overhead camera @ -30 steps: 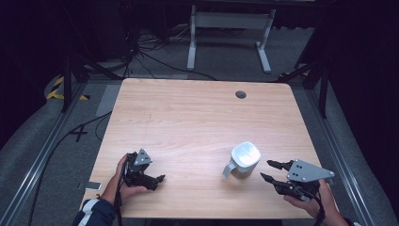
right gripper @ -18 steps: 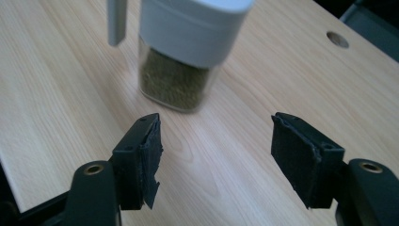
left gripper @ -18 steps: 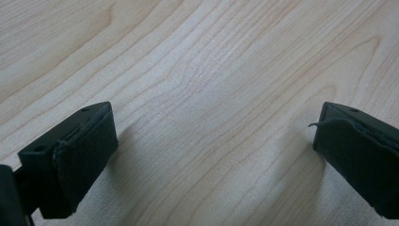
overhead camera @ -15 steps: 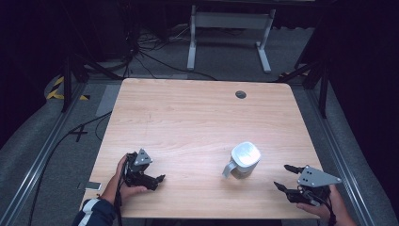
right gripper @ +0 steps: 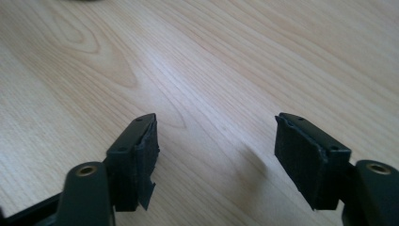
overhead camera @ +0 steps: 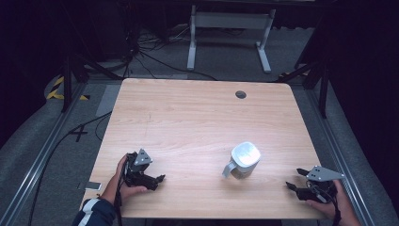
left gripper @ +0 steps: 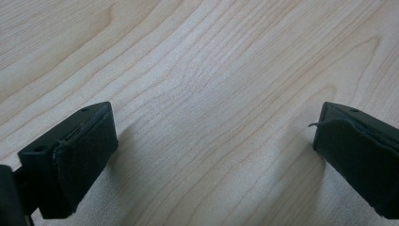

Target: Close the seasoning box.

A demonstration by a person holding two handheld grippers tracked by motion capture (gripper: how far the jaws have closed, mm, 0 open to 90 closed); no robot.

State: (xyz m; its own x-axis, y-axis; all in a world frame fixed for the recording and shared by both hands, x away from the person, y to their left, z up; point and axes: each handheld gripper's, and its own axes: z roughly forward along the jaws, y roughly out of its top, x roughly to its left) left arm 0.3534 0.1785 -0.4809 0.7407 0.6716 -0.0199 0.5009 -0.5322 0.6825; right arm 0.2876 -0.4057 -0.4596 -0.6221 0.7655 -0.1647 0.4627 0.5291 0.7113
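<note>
Standing on the worktop (overhead camera: 188,117), right of its middle and toward the near edge, is a white mug (overhead camera: 243,160). Its handle (overhead camera: 227,170) sticks out to the near left. Nothing touches it; bare pale wood lies all round it.

To its right, well apart from it and close to the near right corner, the right gripper (overhead camera: 293,180) rests low over the wood, held in a hand (overhead camera: 329,205) that comes in from the bottom edge. A grey three-cornered plate (overhead camera: 323,173) sits on top of it. Its jaws point left, roughly toward the mug, and they stand wide with nothing between them. In the right gripper view the same gripper (right gripper: 214,155) shows two black padded jaws far apart, with only wood grain in the gap; the pad on the left jaw looks frayed at its lower edge.

On the other side of the mug, also well apart, the left gripper (overhead camera: 159,181) lies near the near left part of the worktop, gripped by a hand (overhead camera: 123,181) whose striped sleeve (overhead camera: 94,214) enters from below. Its jaws point right and are wide too, holding nothing. The left gripper view shows that gripper (left gripper: 211,155) with its jaws spread almost to the frame's edges, hovering just above the wood.

Farther back, a small dark round hole (overhead camera: 241,94) sits in the worktop near its far edge. Beyond that, a white metal stand (overhead camera: 228,21) and loose cables (overhead camera: 155,52) lie on the grey floor (overhead camera: 47,141).
</note>
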